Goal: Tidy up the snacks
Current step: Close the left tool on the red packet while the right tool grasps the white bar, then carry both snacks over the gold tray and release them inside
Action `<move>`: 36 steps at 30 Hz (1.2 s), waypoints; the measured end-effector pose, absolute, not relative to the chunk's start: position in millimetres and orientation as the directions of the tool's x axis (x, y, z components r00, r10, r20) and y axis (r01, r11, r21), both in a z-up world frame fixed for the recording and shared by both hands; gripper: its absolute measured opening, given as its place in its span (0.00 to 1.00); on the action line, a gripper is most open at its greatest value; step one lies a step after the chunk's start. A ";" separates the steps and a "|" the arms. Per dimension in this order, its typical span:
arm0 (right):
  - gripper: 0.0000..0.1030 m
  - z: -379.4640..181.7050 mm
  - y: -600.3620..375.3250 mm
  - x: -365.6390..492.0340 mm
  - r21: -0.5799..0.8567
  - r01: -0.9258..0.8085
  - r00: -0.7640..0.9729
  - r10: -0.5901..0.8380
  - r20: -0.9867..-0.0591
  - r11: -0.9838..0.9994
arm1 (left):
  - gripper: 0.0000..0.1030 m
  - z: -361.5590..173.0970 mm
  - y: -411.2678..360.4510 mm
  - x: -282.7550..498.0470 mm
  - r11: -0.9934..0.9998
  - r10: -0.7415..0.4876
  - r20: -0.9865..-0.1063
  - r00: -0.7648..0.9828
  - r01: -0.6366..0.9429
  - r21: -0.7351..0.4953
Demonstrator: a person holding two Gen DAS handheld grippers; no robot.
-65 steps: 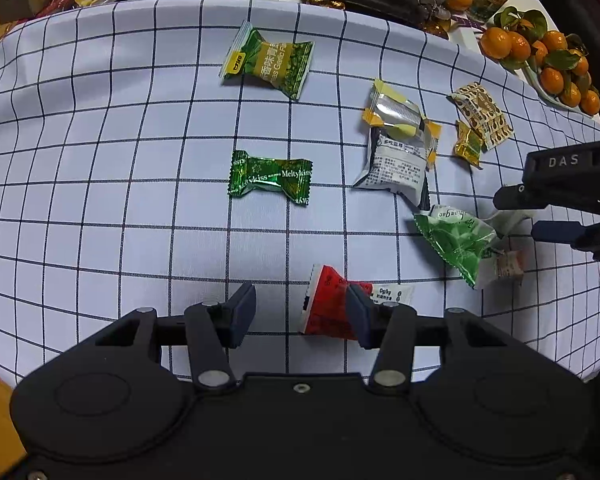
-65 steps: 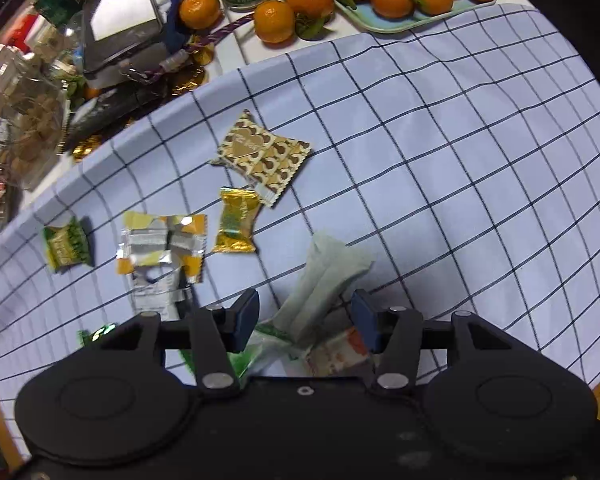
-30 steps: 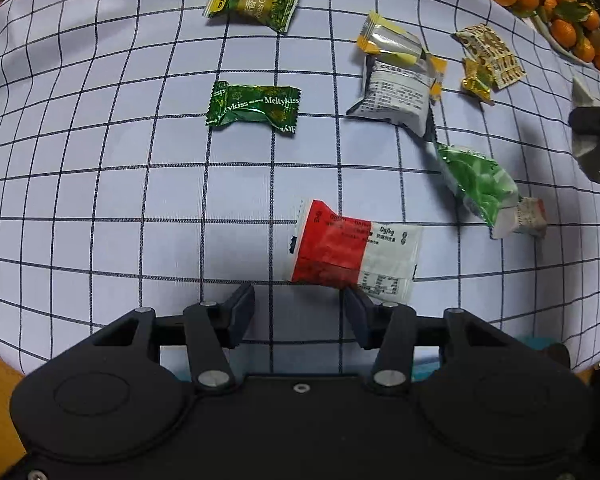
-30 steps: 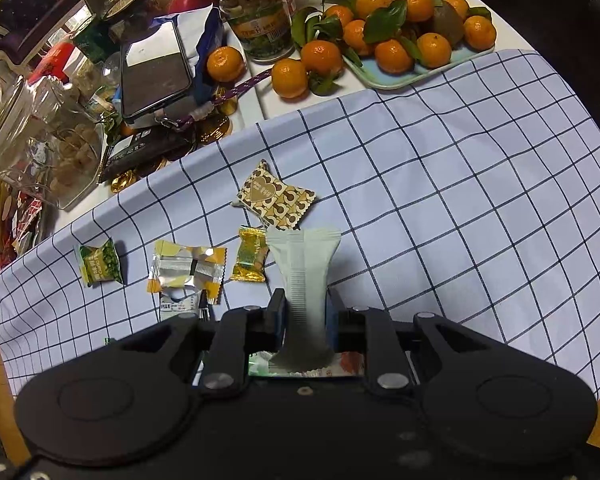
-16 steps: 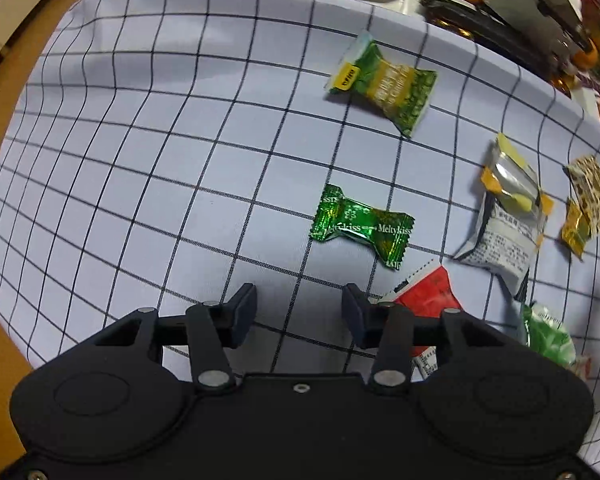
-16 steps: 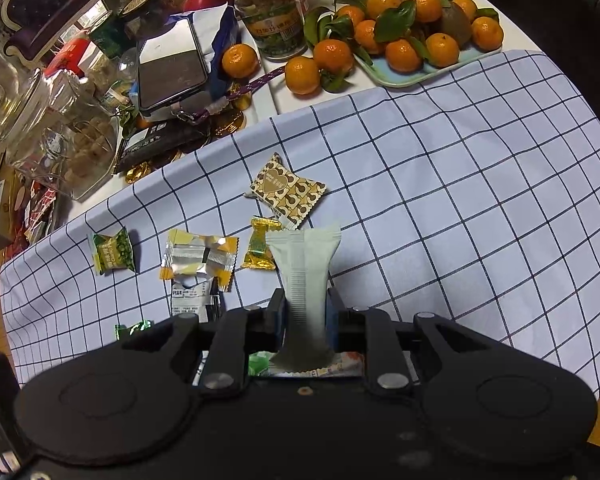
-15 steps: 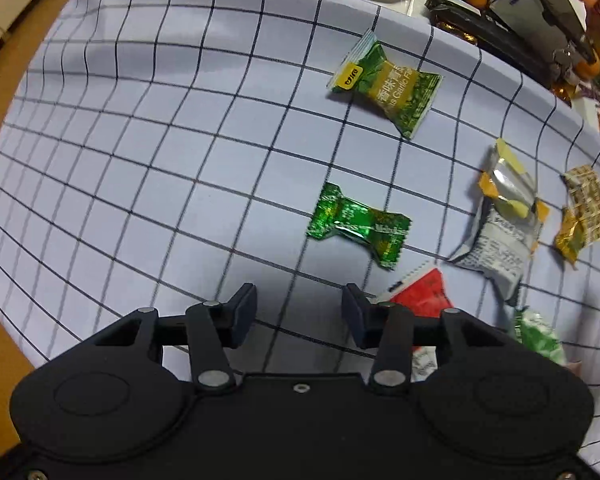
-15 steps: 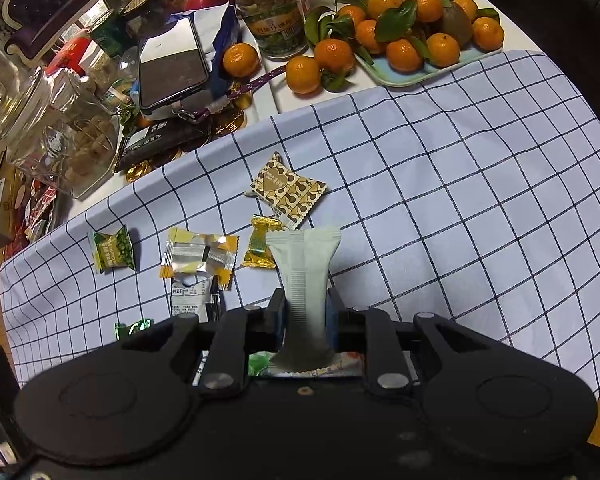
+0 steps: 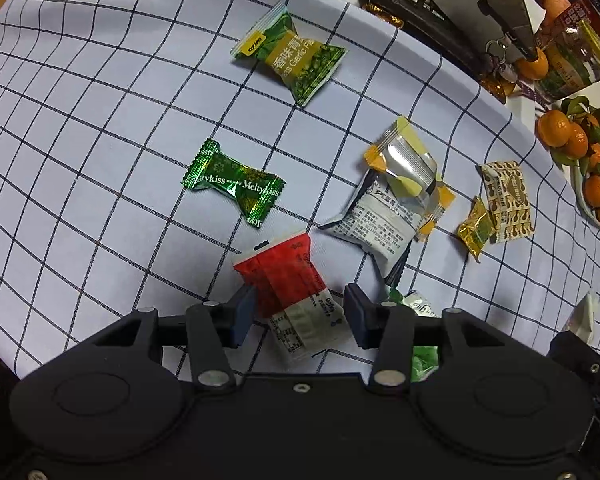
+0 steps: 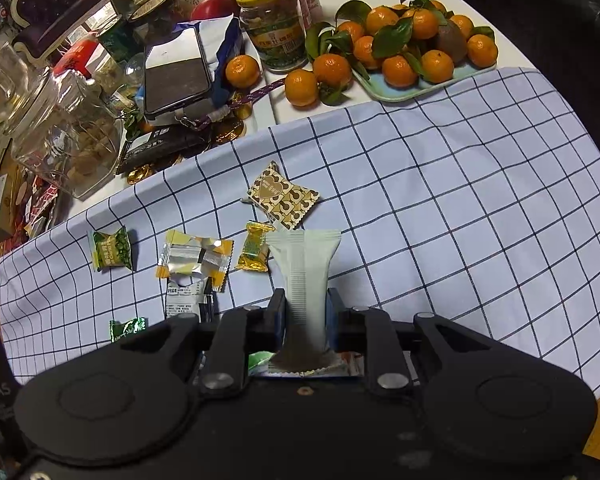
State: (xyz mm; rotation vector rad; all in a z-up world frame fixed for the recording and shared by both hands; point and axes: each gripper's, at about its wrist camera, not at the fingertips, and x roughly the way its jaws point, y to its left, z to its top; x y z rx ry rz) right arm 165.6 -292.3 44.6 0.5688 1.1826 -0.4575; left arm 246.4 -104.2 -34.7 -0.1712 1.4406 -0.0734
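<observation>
Several wrapped snacks lie on a blue checked cloth (image 9: 80, 92). My left gripper (image 9: 298, 314) is open, its fingers on either side of a red-and-white packet (image 9: 288, 280) that lies on the cloth. Beyond it are a green Meltykiss candy (image 9: 234, 184), a green garlic-pea packet (image 9: 290, 54), a silver-and-yellow packet (image 9: 408, 168) over a white one (image 9: 374, 228), a small gold candy (image 9: 476, 230) and a brown patterned packet (image 9: 508, 198). My right gripper (image 10: 303, 314) is shut on a pale green-white stick packet (image 10: 305, 264), held above the cloth.
Behind the cloth stand a tray of tangerines (image 10: 404, 44), a glass jar with a yellow lid (image 10: 274, 24), a phone (image 10: 176, 74), a big glass jar (image 10: 60, 128) and boxes. A green packet (image 9: 414, 312) lies under the left gripper's right finger. The right side of the cloth (image 10: 480, 200) is bare.
My left gripper has moved forward and right, so the red-and-white packet now sits between its open fingers. My right gripper still holds the pale packet, almost unmoved.
</observation>
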 end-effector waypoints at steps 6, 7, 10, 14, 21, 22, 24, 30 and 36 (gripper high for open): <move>0.21 46.1 -291.1 164.9 0.194 0.593 0.327 -0.013 -0.945 0.782 | 0.54 -40.3 -104.1 254.0 0.986 -0.142 -0.984 0.109 -0.071 -0.150; 0.21 46.3 -290.8 164.8 0.197 0.590 0.329 -0.011 -0.944 0.783 | 0.54 -40.4 -104.7 256.6 0.986 -0.144 -0.984 0.103 -0.066 -0.151; 0.21 46.0 -291.0 164.0 0.208 0.585 0.335 0.000 -0.942 0.784 | 0.52 -40.8 -107.1 256.4 0.988 -0.143 -0.985 0.094 -0.046 -0.148; 0.21 42.3 -294.9 162.7 0.254 0.583 0.332 0.058 -0.941 0.772 | 0.43 -38.4 -105.0 257.4 0.985 -0.170 -0.981 0.091 -0.012 -0.171; 0.21 45.9 -290.9 158.9 0.262 0.566 0.345 0.064 -0.937 0.781 | 0.39 -24.3 -99.5 252.5 0.986 -0.165 -0.980 0.107 0.050 -0.161; 0.21 47.8 -289.5 157.8 0.257 0.561 0.350 0.056 -0.935 0.787 | 0.39 -20.2 -98.0 250.0 0.984 -0.170 -0.979 0.111 0.071 -0.163; 0.21 52.4 -286.9 154.3 0.245 0.544 0.366 0.036 -0.930 0.802 | 0.39 -10.1 -94.1 241.2 0.978 -0.189 -0.973 0.130 0.114 -0.174; 0.21 70.5 -273.4 135.6 0.223 0.484 0.433 -0.010 -0.901 0.846 | 0.39 29.2 -73.0 199.9 0.951 -0.250 -0.947 0.203 0.236 -0.201; 0.21 92.5 -256.7 93.7 0.262 0.455 0.524 -0.017 -0.852 0.851 | 0.40 49.2 -46.1 135.7 0.947 -0.235 -0.930 0.283 0.282 -0.154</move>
